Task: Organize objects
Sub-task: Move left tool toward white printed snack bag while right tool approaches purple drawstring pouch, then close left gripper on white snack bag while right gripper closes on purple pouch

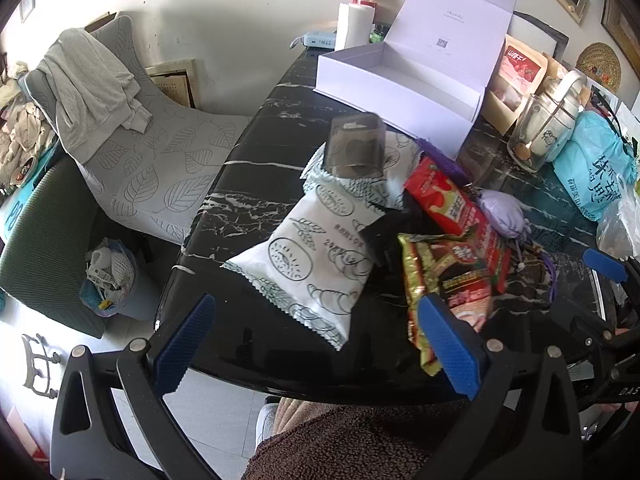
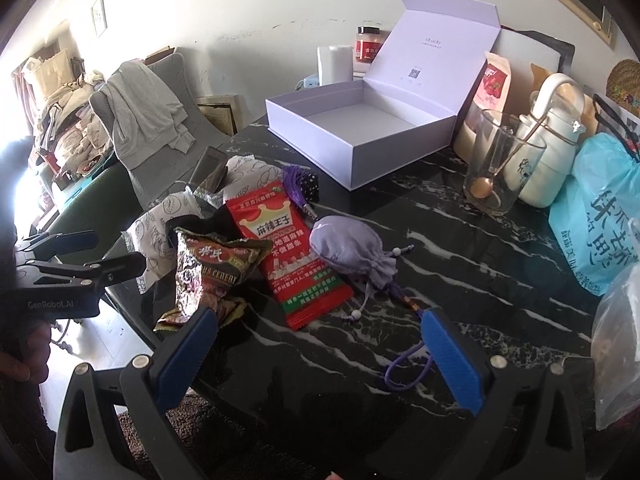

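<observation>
An open white box (image 1: 400,80) (image 2: 360,128) stands empty at the back of the black marble table (image 1: 248,184) (image 2: 480,260). A pile lies in front of it: a white bread packet (image 1: 304,252) (image 2: 160,220), a clear plastic case (image 1: 354,146), a red snack packet (image 1: 452,204) (image 2: 292,248), a gold-green snack packet (image 1: 440,280) (image 2: 212,272) and a lilac drawstring pouch (image 1: 502,212) (image 2: 352,248). My left gripper (image 1: 316,344) is open near the table's front edge, before the bread packet. My right gripper (image 2: 316,356) is open and empty, short of the pouch.
A glass with a spoon (image 2: 496,168), a white kettle (image 2: 548,140) and a blue plastic bag (image 2: 600,216) crowd the right side. A paper roll (image 2: 334,64) and a red jar (image 2: 368,44) stand behind the box. A grey chair with clothes (image 1: 120,120) stands left of the table.
</observation>
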`<action>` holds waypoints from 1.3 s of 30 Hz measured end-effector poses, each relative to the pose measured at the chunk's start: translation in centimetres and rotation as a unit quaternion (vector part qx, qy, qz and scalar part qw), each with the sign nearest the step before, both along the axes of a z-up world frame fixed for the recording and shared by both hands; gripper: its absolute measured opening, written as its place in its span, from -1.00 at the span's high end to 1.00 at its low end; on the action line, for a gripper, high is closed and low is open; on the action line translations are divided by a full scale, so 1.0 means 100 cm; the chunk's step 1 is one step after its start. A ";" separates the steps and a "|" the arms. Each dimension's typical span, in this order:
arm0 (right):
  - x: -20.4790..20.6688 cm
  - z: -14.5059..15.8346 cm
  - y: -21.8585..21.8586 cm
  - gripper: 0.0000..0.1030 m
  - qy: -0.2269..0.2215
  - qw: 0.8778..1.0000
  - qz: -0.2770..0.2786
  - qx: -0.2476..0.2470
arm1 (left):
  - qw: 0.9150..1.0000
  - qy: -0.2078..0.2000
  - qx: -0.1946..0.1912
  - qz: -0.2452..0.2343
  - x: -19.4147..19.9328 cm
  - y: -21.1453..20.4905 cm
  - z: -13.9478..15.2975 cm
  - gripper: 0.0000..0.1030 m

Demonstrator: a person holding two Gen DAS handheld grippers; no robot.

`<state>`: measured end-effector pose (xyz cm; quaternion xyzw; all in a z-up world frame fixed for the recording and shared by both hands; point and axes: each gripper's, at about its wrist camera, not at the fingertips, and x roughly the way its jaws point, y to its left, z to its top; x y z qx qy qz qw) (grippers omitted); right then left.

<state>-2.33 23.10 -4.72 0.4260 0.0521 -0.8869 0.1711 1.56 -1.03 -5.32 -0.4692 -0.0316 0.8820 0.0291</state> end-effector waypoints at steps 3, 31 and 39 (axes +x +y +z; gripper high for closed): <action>-0.003 -0.003 -0.002 -0.99 -0.006 1.000 0.007 -0.006 | 1.000 -0.006 0.001 -0.004 -0.005 -0.004 -0.007 -0.97; -0.080 -0.027 0.006 -0.77 -0.029 0.999 -0.031 -0.028 | 0.997 -0.070 -0.002 -0.024 -0.081 -0.007 -0.057 -0.97; -0.098 -0.039 0.006 -0.70 -0.053 0.997 -0.035 -0.033 | 0.997 -0.066 -0.009 -0.033 -0.090 -0.003 -0.061 -0.92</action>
